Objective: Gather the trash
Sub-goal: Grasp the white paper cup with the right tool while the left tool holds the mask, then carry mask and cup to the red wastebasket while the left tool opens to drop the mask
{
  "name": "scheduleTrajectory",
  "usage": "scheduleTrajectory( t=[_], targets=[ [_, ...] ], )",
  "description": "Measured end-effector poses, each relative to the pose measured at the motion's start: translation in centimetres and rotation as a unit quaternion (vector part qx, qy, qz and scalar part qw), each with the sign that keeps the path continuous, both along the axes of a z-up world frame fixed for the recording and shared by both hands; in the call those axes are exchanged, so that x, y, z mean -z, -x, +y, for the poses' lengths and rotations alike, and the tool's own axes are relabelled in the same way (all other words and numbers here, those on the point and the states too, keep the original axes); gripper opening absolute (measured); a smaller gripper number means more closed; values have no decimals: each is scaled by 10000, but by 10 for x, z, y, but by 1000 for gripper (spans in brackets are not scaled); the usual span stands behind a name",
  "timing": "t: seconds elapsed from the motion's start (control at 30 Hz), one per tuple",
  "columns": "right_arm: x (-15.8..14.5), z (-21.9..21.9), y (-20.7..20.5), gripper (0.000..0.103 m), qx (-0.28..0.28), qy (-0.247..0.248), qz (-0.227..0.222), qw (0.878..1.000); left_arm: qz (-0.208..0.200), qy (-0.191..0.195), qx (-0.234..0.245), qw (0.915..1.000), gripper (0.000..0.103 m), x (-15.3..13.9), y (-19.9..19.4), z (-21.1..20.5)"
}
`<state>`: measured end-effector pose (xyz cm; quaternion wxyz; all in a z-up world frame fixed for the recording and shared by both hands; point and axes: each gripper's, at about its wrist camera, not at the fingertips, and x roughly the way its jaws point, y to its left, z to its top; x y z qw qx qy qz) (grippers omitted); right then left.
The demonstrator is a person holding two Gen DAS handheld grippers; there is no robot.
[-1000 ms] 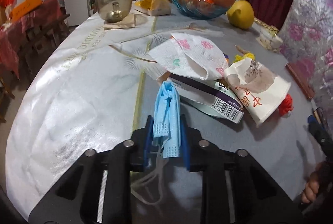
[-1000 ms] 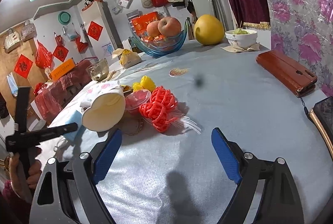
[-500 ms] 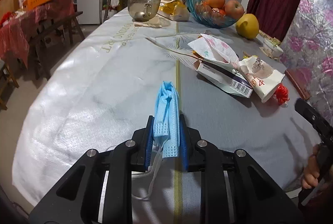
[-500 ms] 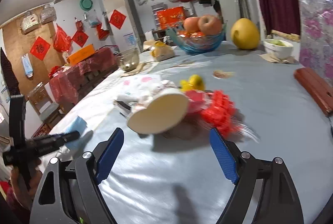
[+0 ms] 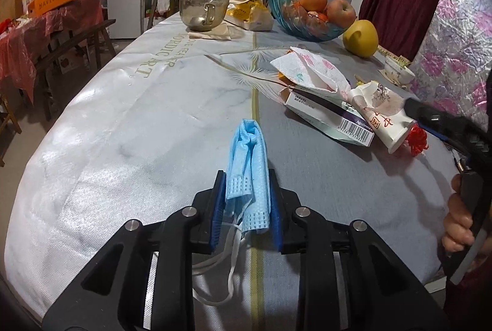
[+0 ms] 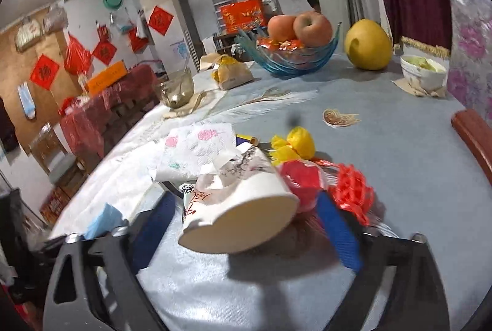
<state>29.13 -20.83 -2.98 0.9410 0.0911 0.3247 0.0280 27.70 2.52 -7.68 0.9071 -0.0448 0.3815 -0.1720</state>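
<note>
My left gripper (image 5: pixel 246 202) is shut on a folded blue face mask (image 5: pixel 248 159) and holds it over the near part of the table; its white ear loops hang below. My right gripper (image 6: pixel 243 220) is open, its blue fingers either side of a crushed paper cup (image 6: pixel 236 208) lying on its side. The cup also shows in the left wrist view (image 5: pixel 381 112). Around it lie a floral paper napkin (image 6: pixel 196 149), a cardboard box (image 5: pixel 326 119), red plastic netting (image 6: pixel 350 189) and a yellow wrapper (image 6: pixel 295 143).
A blue glass fruit bowl (image 5: pixel 307 20) with apples, a yellow pomelo (image 5: pixel 360 37), a glass mug with a spoon (image 5: pixel 201 11) and a small white bowl (image 6: pixel 422 72) stand at the far end. A brown wallet (image 6: pixel 475 134) lies at the right. The table edge (image 5: pixel 46 152) curves at left.
My left gripper has drawn back toward the near table edge with the mask. My right gripper has moved forward and left, so the paper cup now lies between its open fingers.
</note>
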Motion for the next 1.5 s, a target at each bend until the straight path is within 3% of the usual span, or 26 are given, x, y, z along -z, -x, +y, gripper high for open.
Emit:
scheduleTrajectory(
  t=[0.03,0.1,0.4,1.13,1.5],
  targets=[
    [2,2,-2,47,8,80,46,10000,6,6,-8,10000,30,0,0,-1],
    [3,2,1,45,-54,-69,8,10000,4,-17,-31,10000,30,0,0,-1],
    [-35,-2,56,45,-36,-14,-708,9975,-349,210,-85,9991,25,-30,25,16],
    [-84,21,186,45,-467,-450,-1285,9896,-1251,123,-554,9905,25,-101,164,79],
    [-107,69,241,46,-973,-347,-1562,9823,-1383,151,-948,9857,25,-104,236,134]
  ],
)
